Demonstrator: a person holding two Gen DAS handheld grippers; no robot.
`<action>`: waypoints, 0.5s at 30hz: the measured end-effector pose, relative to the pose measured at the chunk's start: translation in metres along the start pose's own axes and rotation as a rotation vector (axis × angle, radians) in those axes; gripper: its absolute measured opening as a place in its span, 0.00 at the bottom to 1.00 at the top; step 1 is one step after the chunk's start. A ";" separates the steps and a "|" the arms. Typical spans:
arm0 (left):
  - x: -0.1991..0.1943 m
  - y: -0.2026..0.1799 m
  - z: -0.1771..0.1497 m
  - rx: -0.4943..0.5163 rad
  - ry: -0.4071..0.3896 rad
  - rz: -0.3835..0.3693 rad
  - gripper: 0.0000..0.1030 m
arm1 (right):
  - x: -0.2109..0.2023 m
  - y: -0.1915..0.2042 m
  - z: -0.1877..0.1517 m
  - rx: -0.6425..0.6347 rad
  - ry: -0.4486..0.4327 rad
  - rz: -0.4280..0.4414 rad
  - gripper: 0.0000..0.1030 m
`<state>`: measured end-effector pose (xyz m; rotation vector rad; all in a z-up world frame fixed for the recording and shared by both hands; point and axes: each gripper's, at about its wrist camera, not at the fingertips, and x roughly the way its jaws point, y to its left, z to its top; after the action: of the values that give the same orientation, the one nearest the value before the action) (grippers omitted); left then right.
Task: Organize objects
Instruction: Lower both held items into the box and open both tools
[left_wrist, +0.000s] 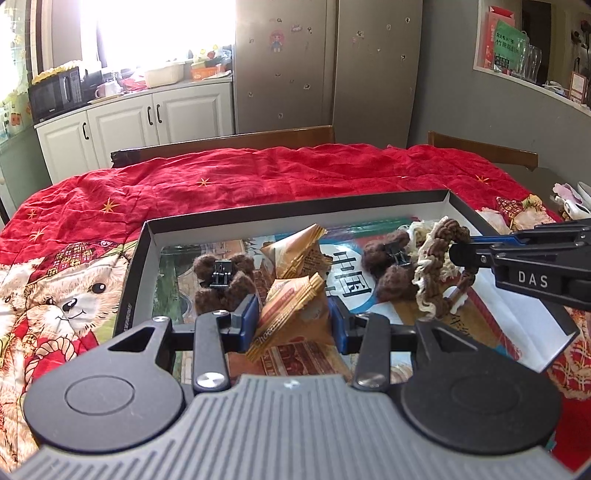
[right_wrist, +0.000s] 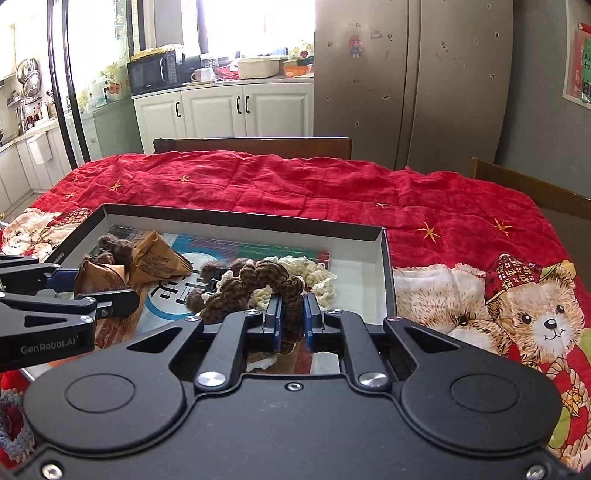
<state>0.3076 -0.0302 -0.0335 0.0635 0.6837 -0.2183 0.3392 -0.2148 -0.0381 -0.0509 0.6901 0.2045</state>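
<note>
Lowering into the tray (left_wrist: 295, 208) at frame centre — left gripper (left_wrist: 293, 317) clamps the snack packet (left_wrist: 295, 310), right gripper (right_wrist: 291, 321) clamps the brown scrunchie (right_wrist: 291, 314) — release gently, items apart.

Snack packet (left_wrist: 291, 314) — seemingly pinched — left hand-held gripper (left_wrist: 291, 325)

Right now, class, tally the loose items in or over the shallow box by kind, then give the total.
Snack packets: 2, one lying in the box, one clamped in the left gripper.
Fuzzy brown hair clips: 2.
Knitted scrunchies: 2, a brown one clamped in the right gripper, and a cream one.
Total: 6
</note>
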 end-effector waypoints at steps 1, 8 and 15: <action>0.001 0.000 0.000 0.000 0.001 0.000 0.44 | 0.001 0.000 0.000 0.000 0.002 0.002 0.11; 0.005 0.001 -0.001 0.002 0.004 0.008 0.44 | 0.008 -0.001 0.000 0.002 0.011 -0.003 0.11; 0.008 0.002 -0.003 0.003 0.009 0.016 0.44 | 0.010 -0.001 0.000 0.002 0.012 -0.003 0.11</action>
<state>0.3126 -0.0296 -0.0409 0.0727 0.6921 -0.2035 0.3477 -0.2143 -0.0444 -0.0513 0.7026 0.2005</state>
